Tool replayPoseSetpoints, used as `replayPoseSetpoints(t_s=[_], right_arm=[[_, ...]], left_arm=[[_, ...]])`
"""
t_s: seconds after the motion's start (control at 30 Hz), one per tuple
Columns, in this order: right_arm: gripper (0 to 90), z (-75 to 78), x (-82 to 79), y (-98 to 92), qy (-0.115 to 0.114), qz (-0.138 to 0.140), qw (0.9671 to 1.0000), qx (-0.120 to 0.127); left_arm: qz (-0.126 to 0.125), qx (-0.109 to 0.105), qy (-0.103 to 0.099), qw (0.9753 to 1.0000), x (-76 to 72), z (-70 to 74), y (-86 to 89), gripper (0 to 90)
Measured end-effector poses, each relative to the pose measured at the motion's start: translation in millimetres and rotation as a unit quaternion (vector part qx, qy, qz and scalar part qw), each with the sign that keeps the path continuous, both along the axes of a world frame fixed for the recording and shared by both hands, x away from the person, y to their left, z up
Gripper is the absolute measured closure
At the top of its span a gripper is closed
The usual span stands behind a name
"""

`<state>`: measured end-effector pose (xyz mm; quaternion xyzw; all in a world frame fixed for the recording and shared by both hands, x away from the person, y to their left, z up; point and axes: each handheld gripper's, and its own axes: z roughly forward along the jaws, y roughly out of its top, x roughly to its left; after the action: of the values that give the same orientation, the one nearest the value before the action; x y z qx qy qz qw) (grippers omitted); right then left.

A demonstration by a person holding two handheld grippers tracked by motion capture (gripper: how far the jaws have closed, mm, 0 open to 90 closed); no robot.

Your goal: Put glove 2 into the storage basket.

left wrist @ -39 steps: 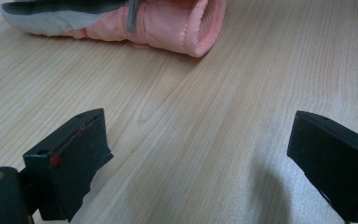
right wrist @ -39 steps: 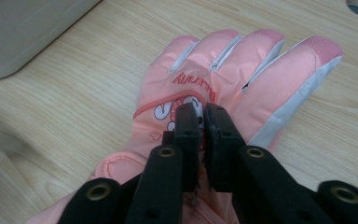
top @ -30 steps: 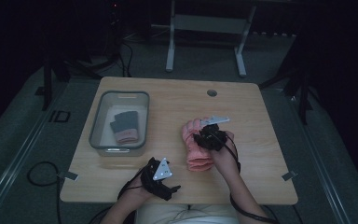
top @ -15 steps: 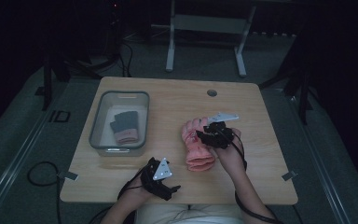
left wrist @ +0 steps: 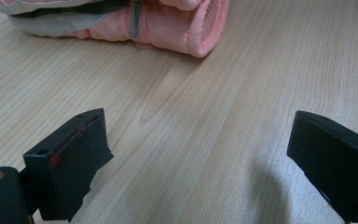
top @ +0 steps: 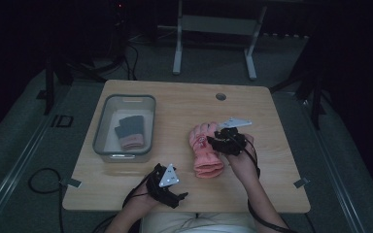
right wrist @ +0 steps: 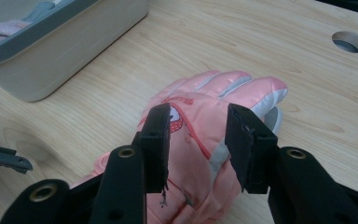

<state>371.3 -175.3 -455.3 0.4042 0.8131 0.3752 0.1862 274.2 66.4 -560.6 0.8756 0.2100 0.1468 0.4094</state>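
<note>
While its jaws are parted on either side of the pink ski glove [right wrist: 200, 140], the right claw [right wrist: 198, 135] is seen poised over the glove's back, not clamped on it. That glove is laid flat on the wooden worktop [top: 184, 104], fingers pointed away from the person. Nearer the front edge, the left claw [left wrist: 200, 158] is held wide apart over bare wood. A grey bin [top: 102, 131] with a folded glove [top: 129, 132] is set at the left.

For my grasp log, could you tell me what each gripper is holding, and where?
Nothing is held. The right gripper hangs open over the pink glove, jaws astride its back; the left gripper is open over bare table.
</note>
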Motion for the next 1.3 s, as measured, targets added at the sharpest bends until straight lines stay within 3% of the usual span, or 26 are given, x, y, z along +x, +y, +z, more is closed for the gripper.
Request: replayPoseSetpoints(t_s=[0.23, 0.4, 0.43, 0.53, 0.63, 0.73, 0.83, 0.97, 1.03, 1.07, 1.13, 1.3], right_arm=[[58.6, 3.4, 0.2, -3.1, -0.008, -0.001, 1.0000, -0.004], [57.6, 4.7, 1.1, -7.8, -0.010, 0.000, 0.9999, -0.007], [57.5, 5.1, 1.1, -9.2, -0.010, 0.000, 0.9999, -0.006], [57.1, 7.3, 0.9, -11.4, -0.008, 0.005, 0.9999, -0.006], [56.7, 9.4, 2.1, -10.4, -0.015, 0.008, 0.9998, -0.012], [56.8, 8.3, 5.2, -10.6, -0.014, -0.004, 0.9998, -0.013], [56.2, 6.3, 7.4, -9.2, -0.013, 0.001, 0.9998, -0.015], [54.4, 4.8, 7.2, -6.6, -0.019, 0.004, 0.9997, -0.012], [54.4, 3.2, 7.6, -5.9, -0.020, 0.006, 0.9997, -0.011], [53.1, -4.4, 12.1, -3.8, -0.013, 0.002, 0.9998, -0.016], [52.9, -13.1, 17.0, -3.3, -0.002, 0.000, 0.9997, -0.025], [51.4, -33.9, 20.2, -16.5, 0.033, -0.010, 0.9989, -0.032]], left_arm=[[-0.001, 0.001, -0.002, 1.0000, -2.4, 6.6, -1.8, 4.9], [0.003, -0.012, -0.005, 0.9999, -6.3, 24.9, -3.0, 4.9], [0.018, -0.011, -0.015, 0.9997, -7.9, 37.2, -2.8, 4.9], [0.033, -0.035, -0.005, 0.9988, -5.1, 54.1, -1.0, 5.1], [0.043, -0.056, 0.001, 0.9975, 4.8, 69.7, 1.0, 5.5], [0.045, -0.058, 0.006, 0.9973, 16.8, 81.3, 0.8, 6.2], [0.056, -0.053, -0.001, 0.9970, 28.4, 91.1, -4.0, 10.4], [0.092, -0.039, -0.012, 0.9949, 48.0, 100.4, -15.0, 14.6], [0.092, -0.039, -0.012, 0.9949, 48.0, 100.4, -15.0, 15.2], [0.122, -0.025, -0.016, 0.9920, 65.5, 102.0, -25.3, 18.4], [0.129, -0.021, -0.014, 0.9914, 70.0, 101.4, -28.2, 20.0], [0.137, -0.017, 0.040, 0.9896, 98.6, 88.7, -38.8, 19.5]])
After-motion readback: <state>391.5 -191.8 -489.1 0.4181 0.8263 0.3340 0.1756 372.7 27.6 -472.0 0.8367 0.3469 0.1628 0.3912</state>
